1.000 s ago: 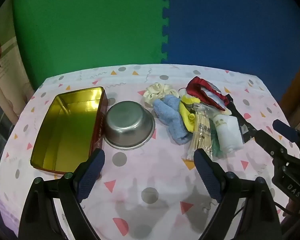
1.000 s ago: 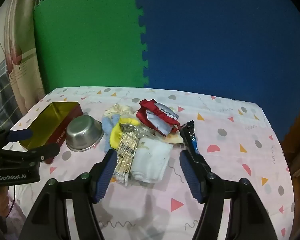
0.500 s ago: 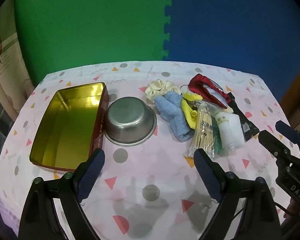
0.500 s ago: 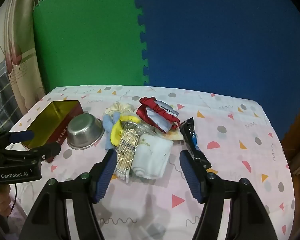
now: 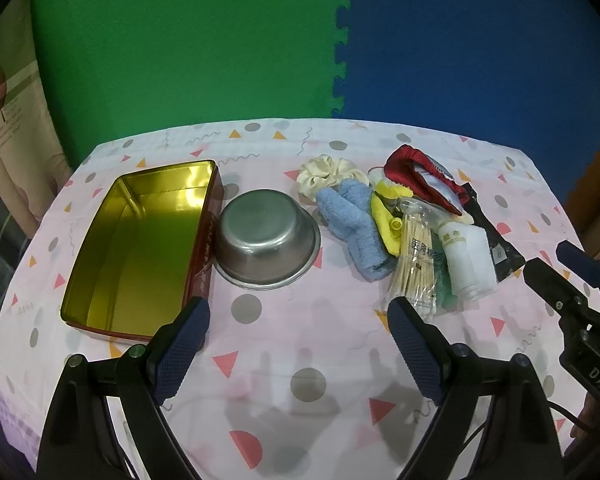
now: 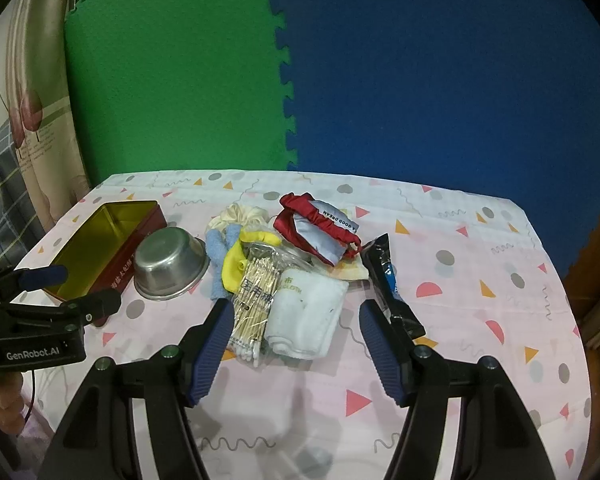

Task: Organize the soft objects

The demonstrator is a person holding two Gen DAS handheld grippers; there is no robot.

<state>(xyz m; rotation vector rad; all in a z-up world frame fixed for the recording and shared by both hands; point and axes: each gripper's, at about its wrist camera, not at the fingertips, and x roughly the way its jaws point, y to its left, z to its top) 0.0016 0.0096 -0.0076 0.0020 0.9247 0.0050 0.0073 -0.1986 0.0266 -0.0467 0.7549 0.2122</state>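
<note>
Both grippers, left gripper (image 5: 298, 324) and right gripper (image 6: 296, 324), hover over the bench with jaws wide and empty, nothing sorted, the soft pile (image 6: 300, 256) beside the steel bowl (image 5: 266, 238) and gold tin (image 5: 140, 240); next, probably, close on the white cloth roll (image 6: 308, 316).

Left gripper (image 5: 298, 332) sits higher and further back than a second ago: tin box (image 5: 140, 248), steel bowl (image 5: 266, 238) and pile of soft things show lower in left wrist view, more of tablecloth's (image 5: 300, 360) far edge visible.

Right gripper (image 6: 296, 340) pulls back toward near edge: white cloth roll (image 6: 308, 316) and cotton swab pack (image 6: 256, 300) look smaller and farther beyond its fingertips. Black packet (image 6: 388, 280) now lies clear of right fingertip, not overlapped by it.

Objects themselves unmoved on tablecloth.
</note>
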